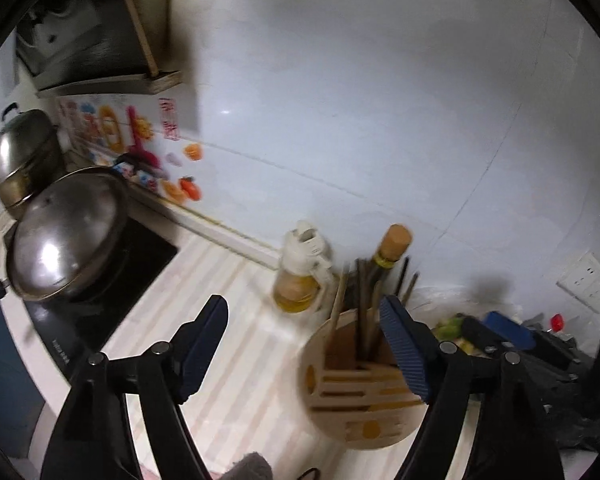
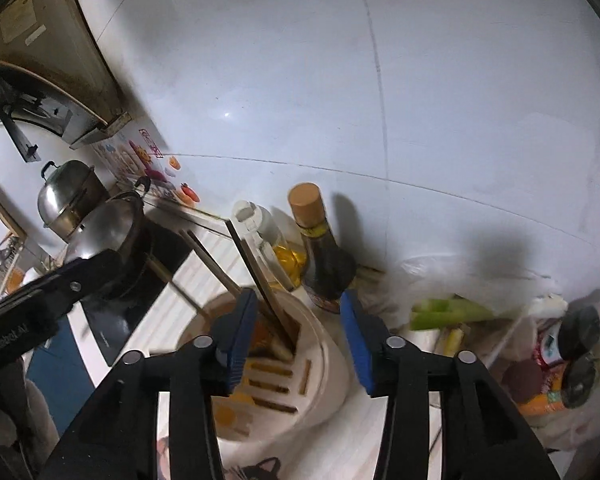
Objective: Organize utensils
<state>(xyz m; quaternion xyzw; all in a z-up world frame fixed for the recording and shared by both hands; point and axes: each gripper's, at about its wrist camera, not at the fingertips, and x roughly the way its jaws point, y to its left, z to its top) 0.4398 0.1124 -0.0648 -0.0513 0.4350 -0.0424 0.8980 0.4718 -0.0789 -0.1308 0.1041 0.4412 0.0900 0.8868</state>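
A round wooden utensil holder is standing on the pale striped worktop, its slotted top showing several narrow slits and a larger open compartment toward the back. That back compartment is holding a bundle of chopsticks, leaning at differing angles (some light wood, some dark), and in the right wrist view the same chopsticks are fanning out to the left from the holder. The left gripper is hovering with its jaws spread wide and nothing between them, the right-hand blue pad overlapping the holder's rim in the picture. The right gripper is poised directly above the holder, jaws partly open and empty, with the chopsticks rising just beside its left pad. Behind the holder, an oil dispenser with a white pouring cap is sitting partly filled with yellow oil, and next to it a dark sauce bottle with a tan cap is standing against the white tiled wall. Farther left, a lidded steel wok is resting on a black cooktop, with a stacked steel steamer pot behind it.
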